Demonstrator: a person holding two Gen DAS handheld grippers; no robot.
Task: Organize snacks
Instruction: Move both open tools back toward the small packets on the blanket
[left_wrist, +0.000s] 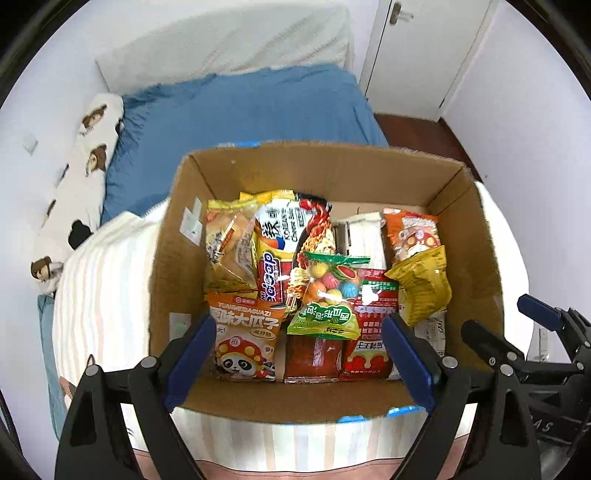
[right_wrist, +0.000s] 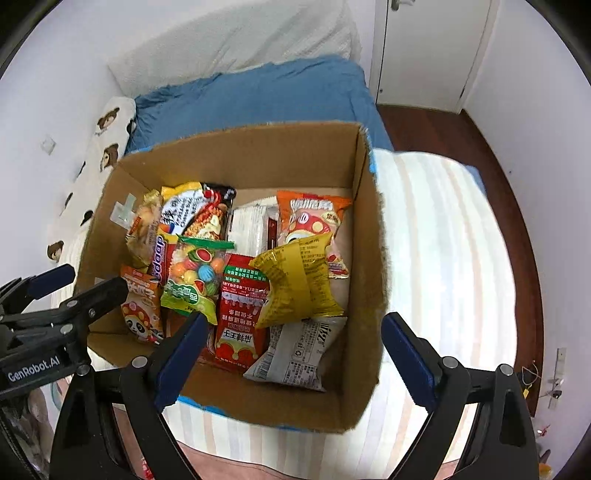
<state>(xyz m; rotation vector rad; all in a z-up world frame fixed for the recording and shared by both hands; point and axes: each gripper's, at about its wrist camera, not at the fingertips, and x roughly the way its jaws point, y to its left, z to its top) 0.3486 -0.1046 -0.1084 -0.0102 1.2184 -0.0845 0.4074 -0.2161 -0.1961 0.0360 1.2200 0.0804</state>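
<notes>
reaching into the cardboard box (left_wrist: 258, 173) from this height carries the main risk: the packets lie overlapped, so a wide grasp is judged likely to catch two at once or to snag a crimped edge and drag a neighbour out. the candy bag (left_wrist: 327, 295) with the green header rests on top of the red packets (left_wrist: 369, 332) and would probably slide off if those were lifted first. the yellow foil packet (right_wrist: 299, 280) stands crumpled and half upright against the orange mushroom-print packet (right_wrist: 314, 225); a nudge is judged enough to tip it. the box sits on soft striped bedding (right_wrist: 443, 229), so a downward push near a wall could tilt the whole box.

both tongs hang above the near edge of the box. the left gripper (left_wrist: 301, 358) has its blue pads spread wide with nothing between them. the right gripper (right_wrist: 291, 358) likewise stands wide apart and empty, its right pad lying outside the right wall in its own view.

the snacks fill the floor of the box: a panda-print seed bag (left_wrist: 243, 343) at near left, a bread packet (left_wrist: 229, 247) and noodle packs (left_wrist: 280, 236) at far left, white wrapped items (left_wrist: 364, 236) at far centre, a grey-white packet (right_wrist: 295, 354) at near right. colours are bright, wrappers glossy and intact. no sorting by kind is apparent.
</notes>
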